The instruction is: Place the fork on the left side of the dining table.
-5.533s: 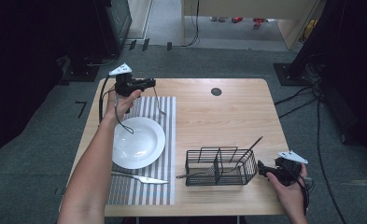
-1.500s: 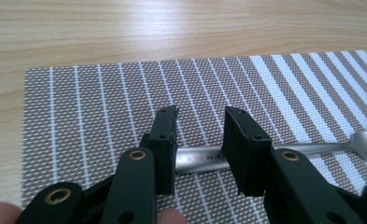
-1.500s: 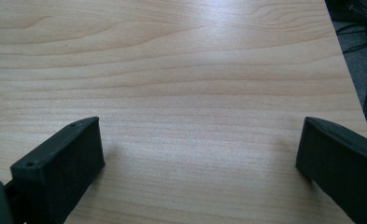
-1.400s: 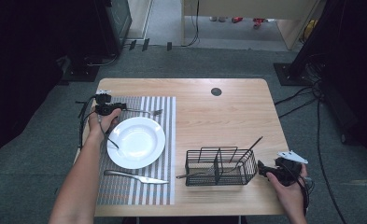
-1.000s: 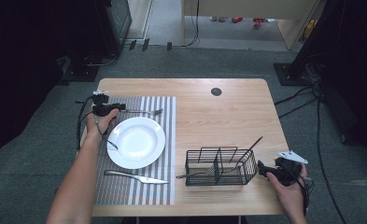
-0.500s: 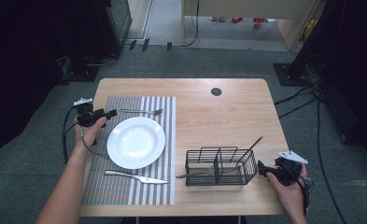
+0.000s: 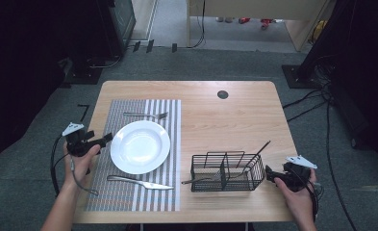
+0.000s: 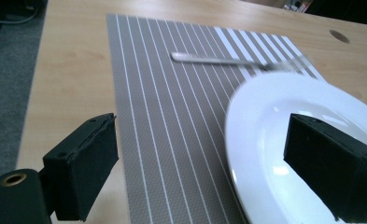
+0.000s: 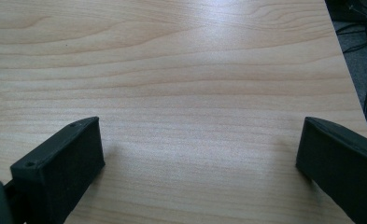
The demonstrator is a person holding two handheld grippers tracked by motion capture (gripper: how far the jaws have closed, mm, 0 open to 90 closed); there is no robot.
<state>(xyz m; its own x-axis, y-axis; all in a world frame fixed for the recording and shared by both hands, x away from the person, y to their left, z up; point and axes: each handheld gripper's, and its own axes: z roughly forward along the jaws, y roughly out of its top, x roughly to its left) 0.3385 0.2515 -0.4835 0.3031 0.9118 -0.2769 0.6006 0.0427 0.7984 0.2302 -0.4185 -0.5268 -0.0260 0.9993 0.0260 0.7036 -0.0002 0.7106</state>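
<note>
We see the left gripper [image 7: 101, 140] held at the left edge of the table [image 7: 234, 115], its jaws spread wide with nothing between them; in the left gripper view one jaw stands over the striped placemat [image 8: 172, 121] and the other over the rim of the white plate [image 8: 284, 140]. We cannot confirm whether that jaw touches the plate. The right gripper [image 7: 269, 174] rests at the table's near right corner, jaws likewise wide apart and empty over bare wood.

Just ahead of the left gripper lies one plate on one placemat. Beyond the plate, farther from the gripper, lies one fork [image 7: 145, 115]; on the near side of the plate lies one knife [image 7: 141, 182]. Directly in front of the right gripper stands one black wire basket [image 7: 227, 172], divided into compartments, apart from the jaws. It holds what appear to be two utensils [image 7: 254, 155], though the wires obscure the count. One round dark grommet [image 7: 222, 94] sits in the tabletop, well apart from both grippers.

We read no brands, labels or writing on any item.
</note>
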